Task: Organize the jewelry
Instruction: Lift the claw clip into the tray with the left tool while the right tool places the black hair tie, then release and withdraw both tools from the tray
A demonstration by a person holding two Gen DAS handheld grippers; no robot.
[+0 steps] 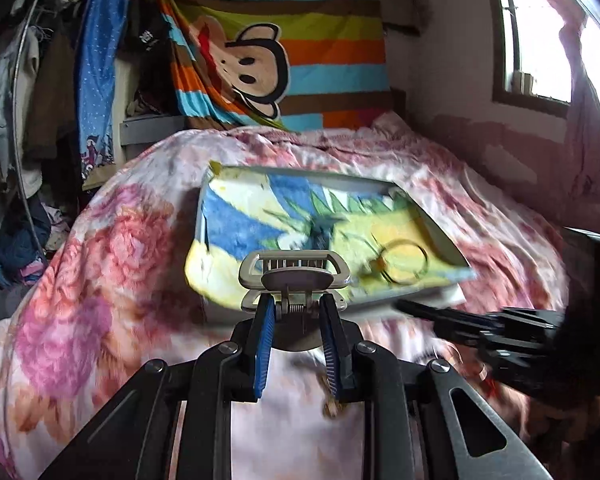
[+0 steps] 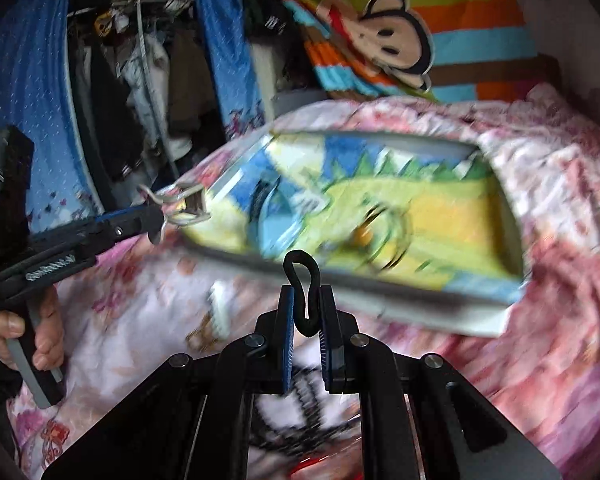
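Tray and ring motion-blurred

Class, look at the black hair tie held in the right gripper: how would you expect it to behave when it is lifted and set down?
The black hair tie is probably floppy: its loop bends and kinks between the right gripper's jaws. It looks thin, so likely very light. Being soft, it seems unlikely to roll or break when released over the tray.

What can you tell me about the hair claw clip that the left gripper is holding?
The hair claw clip is pale beige or grey, apparently plastic, with open rectangular frames, short teeth and a metal coil spring at its hinge. The left gripper pinches its two levers between blue pads, holding it above the flowered quilt at the near edge of the tray. The right wrist view shows it sideways, blurred.
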